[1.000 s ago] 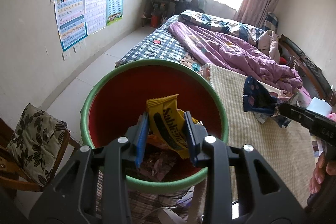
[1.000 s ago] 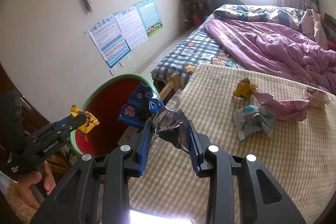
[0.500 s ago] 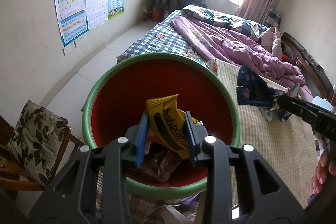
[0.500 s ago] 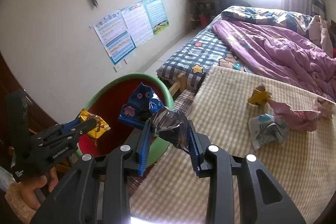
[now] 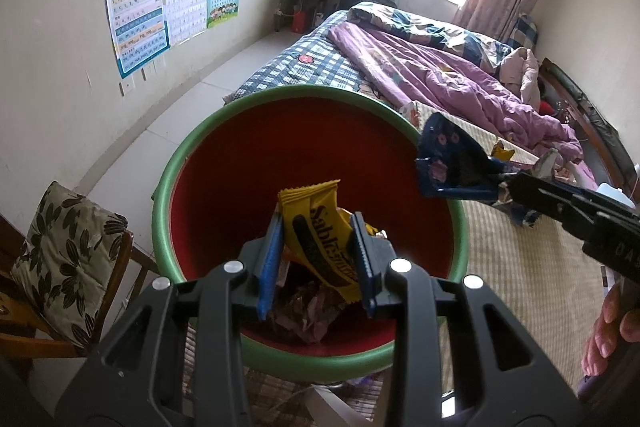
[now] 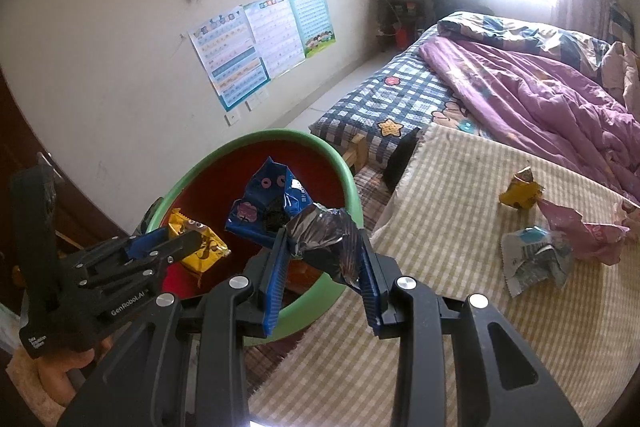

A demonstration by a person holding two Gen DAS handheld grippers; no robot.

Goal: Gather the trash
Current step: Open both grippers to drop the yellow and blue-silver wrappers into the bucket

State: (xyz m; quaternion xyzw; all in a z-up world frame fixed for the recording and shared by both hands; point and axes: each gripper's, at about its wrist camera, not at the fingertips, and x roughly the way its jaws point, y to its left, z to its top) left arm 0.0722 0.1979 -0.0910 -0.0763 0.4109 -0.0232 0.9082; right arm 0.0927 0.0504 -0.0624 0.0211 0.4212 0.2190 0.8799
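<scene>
My left gripper (image 5: 318, 259) is shut on a yellow Sable wrapper (image 5: 320, 227) and holds it over the red bin with a green rim (image 5: 168, 183); crumpled trash lies at the bin's bottom. My right gripper (image 6: 324, 263) is shut on a blue and silver wrapper (image 6: 276, 207), held at the bin's near right edge (image 6: 352, 183). That wrapper also shows in the left wrist view (image 5: 448, 163). The left gripper with the yellow wrapper (image 6: 200, 247) shows in the right wrist view. Several wrappers lie on the checked mat: yellow (image 6: 520, 191), pink (image 6: 580, 231), silver-blue (image 6: 532, 259).
The bin stands beside the bed, which has a purple quilt (image 6: 540, 95) and a checked sheet. A wooden chair with a leaf-print cushion (image 5: 68, 251) stands left of the bin. Posters (image 5: 172, 7) hang on the left wall. A desk stands under the window.
My right gripper has carried the blue wrapper leftwards from over the mat to the bin's edge. My left gripper has moved slightly further over the bin, still holding the yellow wrapper.
</scene>
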